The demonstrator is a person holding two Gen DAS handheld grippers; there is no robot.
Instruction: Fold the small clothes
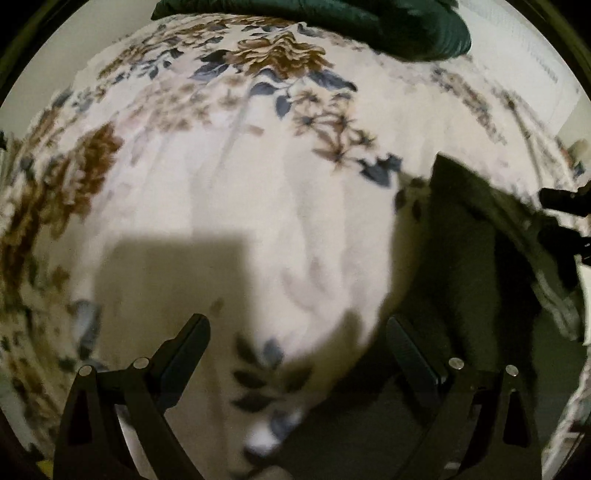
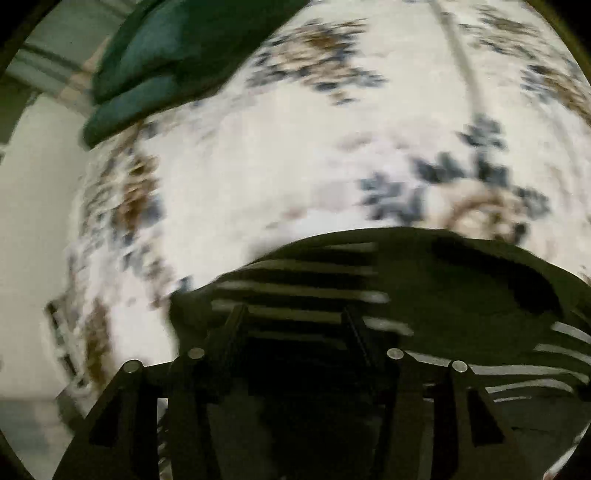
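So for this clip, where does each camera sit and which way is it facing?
Left wrist: on the left gripper, aimed steeply down at the flowered bedspread; its open fingers show, the dark garment to their right.
Right wrist: on the right gripper, aimed down over the striped part of that garment; its parted fingers show.
Shared: bedspread, garment, green pillow.

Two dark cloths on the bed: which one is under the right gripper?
The striped cloth, dark with pale bands, lies right beneath the right gripper. The plain green cloth sits far off at the bedspread's edge.

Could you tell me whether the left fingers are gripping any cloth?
No, the left gripper stands open over the bare white floral bedsheet.
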